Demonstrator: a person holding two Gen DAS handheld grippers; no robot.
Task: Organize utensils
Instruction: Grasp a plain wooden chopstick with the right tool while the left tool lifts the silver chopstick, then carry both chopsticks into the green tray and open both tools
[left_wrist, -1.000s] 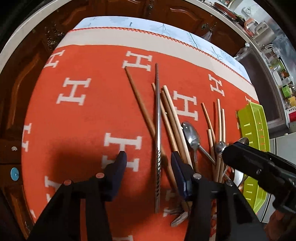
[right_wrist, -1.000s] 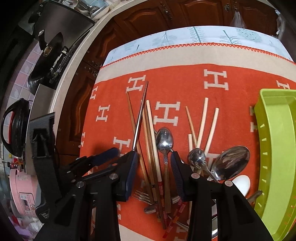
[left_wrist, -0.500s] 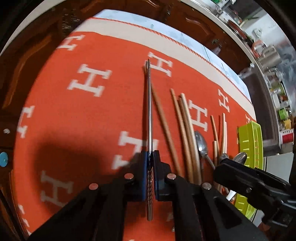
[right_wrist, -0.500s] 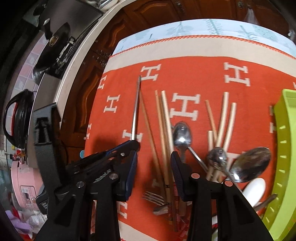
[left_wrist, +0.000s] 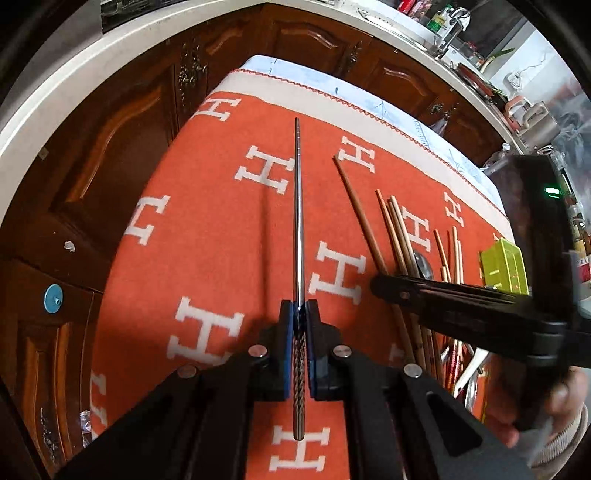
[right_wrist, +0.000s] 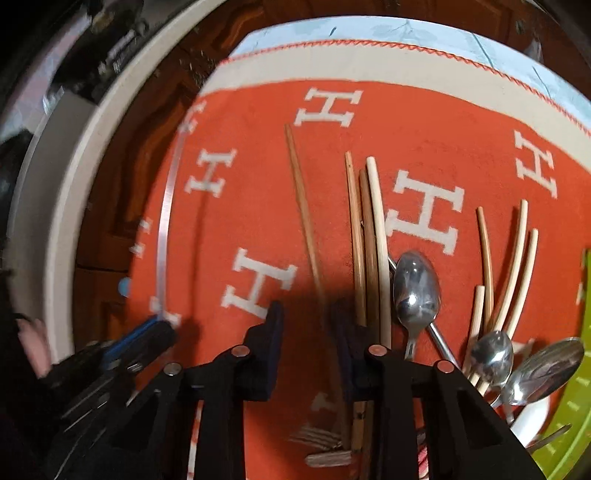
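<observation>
My left gripper (left_wrist: 299, 314) is shut on a long metal chopstick (left_wrist: 298, 221) and holds it above the orange cloth (left_wrist: 207, 221), its tip pointing away from me. The same chopstick (right_wrist: 164, 229) shows at the left in the right wrist view, held by the left gripper (right_wrist: 159, 325). My right gripper (right_wrist: 308, 317) is open and empty, low over a brown wooden chopstick (right_wrist: 301, 199). To its right lie several wooden and bamboo chopsticks (right_wrist: 369, 236) and metal spoons (right_wrist: 415, 288).
A green plastic tray (right_wrist: 576, 424) stands at the right edge of the cloth, also visible in the left wrist view (left_wrist: 502, 266). A fork (right_wrist: 317, 439) lies near the front edge. Dark wooden cabinets (left_wrist: 110, 140) and a white countertop (left_wrist: 92, 74) surround the table.
My left gripper closed on the metal chopstick, lifted it off the pile and carried it left. My right gripper shifted left and lower over the brown chopstick, still open.
</observation>
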